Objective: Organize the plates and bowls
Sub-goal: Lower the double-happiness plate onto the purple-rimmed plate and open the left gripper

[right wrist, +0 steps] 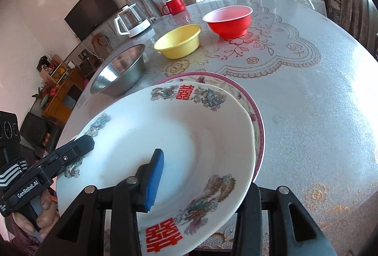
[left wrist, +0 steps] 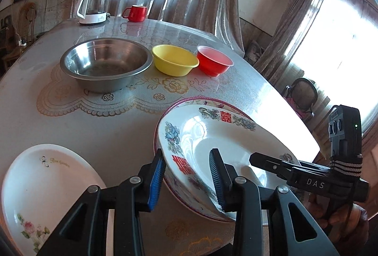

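Note:
A white plate with red characters and dragon print [left wrist: 212, 135] [right wrist: 165, 138] is held tilted over a pink-rimmed plate [left wrist: 186, 102] [right wrist: 250, 105] on the table. My left gripper [left wrist: 187, 175] straddles its left rim, fingers either side. My right gripper [right wrist: 198, 178] straddles its near-right rim, one blue pad [right wrist: 154, 175] above, the other finger hidden below; it also shows in the left wrist view [left wrist: 283, 164]. A white rose plate [left wrist: 45, 187] lies at left. A steel bowl [left wrist: 106, 62] [right wrist: 120, 72], yellow bowl [left wrist: 173, 60] [right wrist: 178, 41] and red bowl [left wrist: 213, 61] [right wrist: 228, 20] stand in a row.
A glass kettle [left wrist: 93, 6] [right wrist: 132, 20] and a red mug [left wrist: 135, 13] [right wrist: 173, 6] stand at the table's far edge. The round table [left wrist: 94, 128] [right wrist: 307, 114] has a lace-print cover. Curtains hang behind. A chair [left wrist: 302, 93] stands off the right edge.

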`<state>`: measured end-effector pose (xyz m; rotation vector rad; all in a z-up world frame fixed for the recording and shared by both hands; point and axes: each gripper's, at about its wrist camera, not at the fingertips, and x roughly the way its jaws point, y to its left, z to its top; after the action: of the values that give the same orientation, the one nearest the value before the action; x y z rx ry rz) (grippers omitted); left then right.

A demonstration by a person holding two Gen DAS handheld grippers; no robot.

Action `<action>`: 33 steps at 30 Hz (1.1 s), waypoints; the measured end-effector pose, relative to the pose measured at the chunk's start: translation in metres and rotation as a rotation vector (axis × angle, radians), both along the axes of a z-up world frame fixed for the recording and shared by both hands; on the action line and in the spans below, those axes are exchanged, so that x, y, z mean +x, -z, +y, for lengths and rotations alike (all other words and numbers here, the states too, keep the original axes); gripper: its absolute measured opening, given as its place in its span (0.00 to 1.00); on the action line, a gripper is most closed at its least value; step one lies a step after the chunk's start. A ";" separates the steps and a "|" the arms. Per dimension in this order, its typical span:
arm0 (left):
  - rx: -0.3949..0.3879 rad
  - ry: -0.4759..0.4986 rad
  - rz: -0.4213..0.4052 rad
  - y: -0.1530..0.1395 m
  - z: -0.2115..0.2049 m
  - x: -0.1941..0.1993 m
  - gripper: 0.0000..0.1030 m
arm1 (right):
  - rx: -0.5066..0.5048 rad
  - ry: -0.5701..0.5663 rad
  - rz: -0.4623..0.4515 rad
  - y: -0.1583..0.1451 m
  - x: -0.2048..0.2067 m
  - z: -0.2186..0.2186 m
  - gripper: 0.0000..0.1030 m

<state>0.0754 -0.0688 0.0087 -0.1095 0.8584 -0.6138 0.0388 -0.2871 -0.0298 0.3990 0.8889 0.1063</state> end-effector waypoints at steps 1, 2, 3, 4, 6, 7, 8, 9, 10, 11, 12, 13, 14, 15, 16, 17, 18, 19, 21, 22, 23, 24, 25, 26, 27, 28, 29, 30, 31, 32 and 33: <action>0.003 0.001 0.007 0.002 -0.001 0.000 0.36 | 0.000 0.004 0.004 0.002 0.001 -0.001 0.40; 0.006 0.001 0.015 0.004 -0.001 0.000 0.36 | -0.001 0.008 0.010 0.003 0.000 -0.003 0.40; 0.009 0.002 0.024 0.006 -0.001 0.001 0.37 | 0.003 0.009 0.010 0.004 -0.002 -0.005 0.41; 0.011 0.003 0.030 0.008 -0.002 0.002 0.37 | 0.007 0.009 0.007 0.005 -0.004 -0.007 0.41; 0.020 0.007 0.035 0.011 -0.005 0.002 0.37 | 0.002 0.008 0.003 0.005 -0.006 -0.008 0.41; 0.024 0.009 0.038 0.013 -0.006 0.002 0.37 | 0.001 0.008 0.004 0.005 -0.007 -0.009 0.41; 0.022 0.012 0.033 0.014 -0.006 0.001 0.37 | 0.002 0.008 0.006 0.006 -0.007 -0.009 0.41; 0.024 0.016 0.033 0.014 -0.007 0.000 0.37 | 0.002 0.008 0.005 0.006 -0.008 -0.010 0.41; 0.023 0.018 0.034 0.014 -0.007 0.000 0.37 | -0.001 0.008 0.005 0.006 -0.009 -0.011 0.41; 0.021 0.019 0.036 0.014 -0.008 0.000 0.37 | -0.003 0.007 0.005 0.006 -0.010 -0.011 0.41; 0.016 0.019 0.039 0.014 -0.007 0.000 0.37 | -0.003 0.005 0.003 0.006 -0.011 -0.011 0.41; 0.010 0.018 0.044 0.014 -0.007 0.000 0.37 | -0.007 0.005 0.002 0.005 -0.012 -0.010 0.41; 0.003 0.016 0.049 0.014 -0.006 0.000 0.37 | -0.015 0.004 0.003 0.004 -0.012 -0.010 0.41; -0.003 0.013 0.053 0.013 -0.004 0.000 0.37 | -0.022 0.001 0.003 0.003 -0.013 -0.009 0.41; -0.007 0.009 0.054 0.013 -0.003 0.000 0.37 | -0.027 -0.003 0.005 0.002 -0.015 -0.009 0.41; -0.010 0.004 0.054 0.012 -0.002 -0.001 0.37 | -0.032 -0.010 0.008 0.001 -0.016 -0.009 0.41; -0.011 -0.002 0.055 0.012 -0.001 -0.002 0.37 | -0.040 -0.019 0.010 -0.001 -0.017 -0.009 0.41; -0.011 -0.008 0.056 0.012 0.000 -0.002 0.37 | -0.050 -0.027 0.010 -0.002 -0.020 -0.008 0.41; -0.016 -0.024 0.058 0.011 0.003 -0.002 0.38 | -0.078 -0.048 0.012 -0.004 -0.024 -0.006 0.41; -0.025 -0.032 0.054 0.010 0.006 -0.002 0.38 | -0.092 -0.058 0.015 -0.004 -0.026 -0.005 0.41; -0.039 -0.031 0.050 0.009 0.008 -0.002 0.38 | -0.097 -0.070 0.012 -0.004 -0.029 -0.004 0.41; -0.058 -0.021 0.046 0.006 0.009 -0.003 0.38 | -0.100 -0.081 0.011 -0.004 -0.031 -0.003 0.41; -0.065 -0.014 0.039 0.003 0.009 -0.004 0.38 | -0.107 -0.088 0.010 -0.005 -0.033 -0.002 0.41; -0.060 -0.009 0.026 0.001 0.008 -0.006 0.38 | -0.114 -0.093 0.009 -0.006 -0.035 -0.001 0.41; -0.046 -0.008 0.010 -0.001 0.006 -0.008 0.38 | -0.120 -0.096 0.008 -0.006 -0.036 0.000 0.41; -0.035 -0.010 -0.004 -0.002 0.005 -0.010 0.39 | -0.124 -0.098 0.008 -0.006 -0.036 0.000 0.40; -0.029 -0.012 -0.012 -0.003 0.005 -0.011 0.40 | -0.128 -0.099 0.009 -0.006 -0.036 0.001 0.39; -0.028 -0.013 -0.013 -0.003 0.005 -0.012 0.42 | -0.137 -0.100 0.011 -0.007 -0.037 0.001 0.38; -0.024 -0.020 -0.007 -0.001 0.005 -0.012 0.44 | -0.146 -0.096 0.010 -0.008 -0.037 0.000 0.37; -0.010 -0.036 0.000 0.000 0.006 -0.011 0.49 | -0.161 -0.083 0.006 -0.010 -0.038 -0.001 0.36; 0.003 -0.058 0.001 0.001 0.007 -0.010 0.49 | -0.175 -0.070 0.000 -0.012 -0.039 -0.003 0.36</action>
<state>0.0652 -0.0622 0.0076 -0.1315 0.8542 -0.5584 -0.0004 -0.2896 -0.0183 0.2045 0.9051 0.0920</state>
